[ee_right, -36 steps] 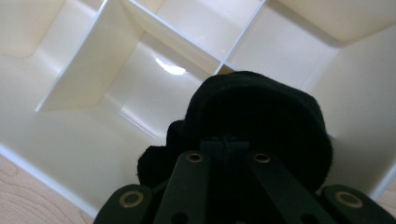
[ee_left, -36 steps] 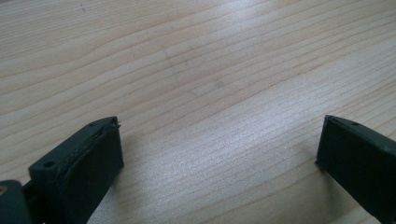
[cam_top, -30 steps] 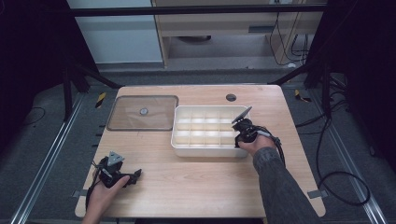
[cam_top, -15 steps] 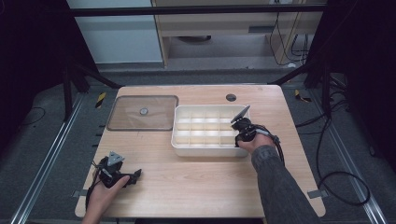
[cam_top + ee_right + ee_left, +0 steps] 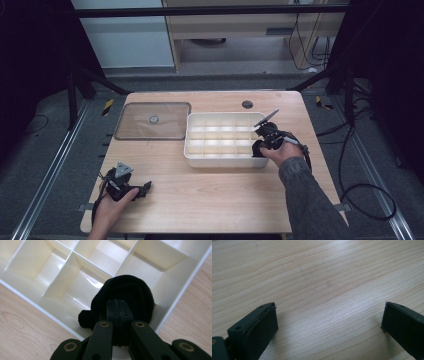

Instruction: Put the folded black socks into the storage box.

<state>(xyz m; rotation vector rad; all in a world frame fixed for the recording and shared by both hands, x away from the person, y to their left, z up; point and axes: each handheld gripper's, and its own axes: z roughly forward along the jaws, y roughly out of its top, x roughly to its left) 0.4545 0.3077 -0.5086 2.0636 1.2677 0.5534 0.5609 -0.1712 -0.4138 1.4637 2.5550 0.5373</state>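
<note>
While your right gripper [image 5: 117,315] hangs over the near right corner of the white divided tray [image 5: 220,161], its jaws are pinched together on a black cloth bundle [image 5: 125,287], which sits above the corner compartment beside the tray's outer wall. In the right gripper view the thin partitions of that compartment stand close on two sides of the cloth, and the tray's rim lies just below it. From the high view, a clear lid [image 5: 152,121] lies flat on the table [image 5: 225,200] just left of the tray, well apart from your right hand [image 5: 280,152]. A small dark hole [image 5: 247,104] sits in the table behind the tray. Your left gripper [image 5: 142,188] rests near the front left of the table, well away from the tray, with its jaws spread wide and nothing between them but bare wood.
</note>
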